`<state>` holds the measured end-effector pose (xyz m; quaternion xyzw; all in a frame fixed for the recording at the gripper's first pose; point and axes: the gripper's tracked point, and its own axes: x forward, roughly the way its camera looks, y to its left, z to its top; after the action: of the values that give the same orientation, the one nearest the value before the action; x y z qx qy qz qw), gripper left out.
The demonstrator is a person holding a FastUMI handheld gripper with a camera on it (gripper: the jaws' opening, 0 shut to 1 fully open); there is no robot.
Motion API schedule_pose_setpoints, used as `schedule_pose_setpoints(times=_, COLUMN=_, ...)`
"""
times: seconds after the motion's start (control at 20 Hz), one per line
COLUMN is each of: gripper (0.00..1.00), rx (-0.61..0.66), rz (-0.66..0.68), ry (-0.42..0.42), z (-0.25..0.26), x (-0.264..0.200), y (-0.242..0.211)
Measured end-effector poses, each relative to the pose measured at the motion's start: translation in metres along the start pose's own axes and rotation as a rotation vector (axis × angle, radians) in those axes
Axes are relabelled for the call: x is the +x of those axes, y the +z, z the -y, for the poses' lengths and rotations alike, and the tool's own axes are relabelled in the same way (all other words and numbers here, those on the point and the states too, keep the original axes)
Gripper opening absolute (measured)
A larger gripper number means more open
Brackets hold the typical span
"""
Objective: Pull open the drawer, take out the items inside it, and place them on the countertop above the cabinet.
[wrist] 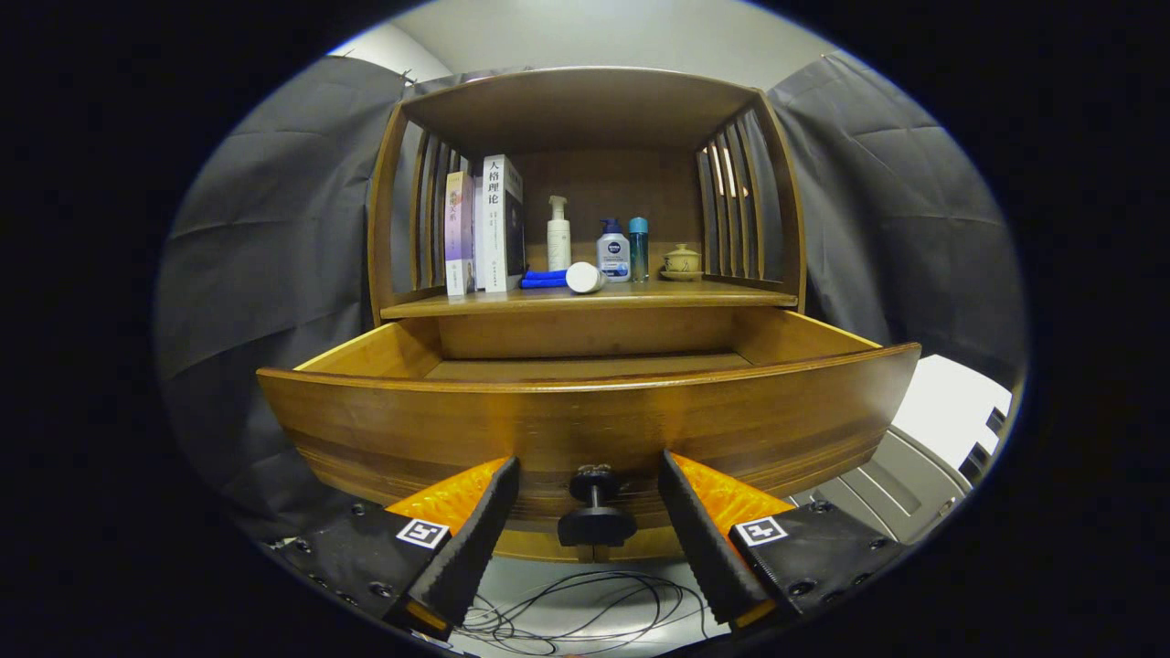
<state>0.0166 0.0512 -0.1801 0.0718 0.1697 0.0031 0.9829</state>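
Note:
The wooden drawer [585,420] stands pulled out toward me, its curved front panel just beyond my fingers. Its dark round knob [596,516] sits between the fingertips, with a gap on each side. My gripper [590,535] is open and holds nothing. The front panel hides most of the drawer's inside; I see bare wooden floor at the back and no items. Above the drawer the countertop [722,294] carries a white jar [584,277] lying on its side next to a blue cloth [545,279].
On the countertop stand books [484,228] at the left, a white pump bottle [558,235], a blue-capped bottle [612,249], a teal bottle [638,248] and a small lidded cup [681,262]. Slatted side walls flank them. Loose cables [585,612] lie on the floor below.

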Motion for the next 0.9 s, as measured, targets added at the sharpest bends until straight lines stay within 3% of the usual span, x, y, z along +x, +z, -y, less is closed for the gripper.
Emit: schedule_pose_setpoints(times=0.9, gripper=0.98, rx=0.038, rz=0.023, ry=-0.004, z=-0.006, x=0.055, y=0.018)
